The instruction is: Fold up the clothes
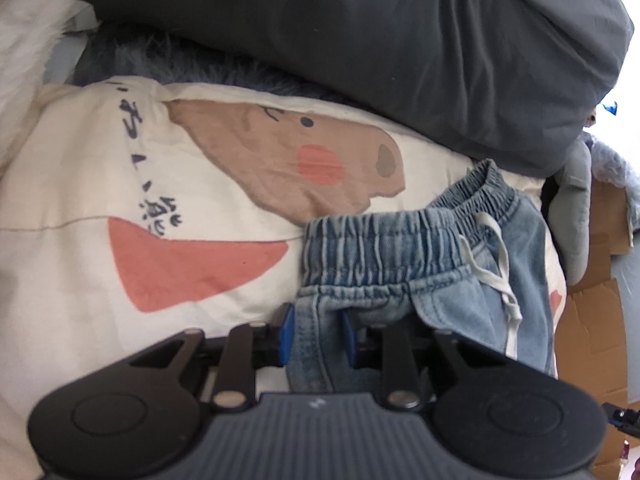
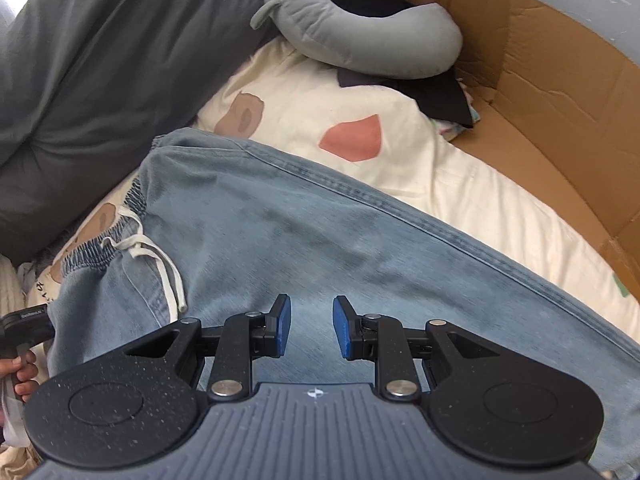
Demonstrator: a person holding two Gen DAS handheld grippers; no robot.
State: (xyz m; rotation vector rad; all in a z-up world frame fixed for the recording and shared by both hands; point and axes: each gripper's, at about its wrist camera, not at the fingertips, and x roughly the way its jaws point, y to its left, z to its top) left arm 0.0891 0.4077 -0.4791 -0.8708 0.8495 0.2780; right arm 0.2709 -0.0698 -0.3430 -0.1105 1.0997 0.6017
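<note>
Light blue denim pants (image 1: 404, 256) with an elastic waistband and a white drawstring (image 1: 500, 276) lie on a cream bedspread. My left gripper (image 1: 318, 336) is shut on a fold of the denim just below the waistband. In the right wrist view the pants (image 2: 304, 224) spread wide across the bed. My right gripper (image 2: 312, 326) hovers over the denim with its blue pads apart, holding nothing. The left gripper's handle (image 2: 20, 328) shows at the left edge, beside the waistband.
The cream bedspread (image 1: 72, 208) has brown and pink prints. A dark grey duvet (image 1: 360, 28) lies behind the pants. A grey neck pillow (image 2: 360, 36) and an open cardboard box (image 2: 560, 92) sit at the right, beside the bed.
</note>
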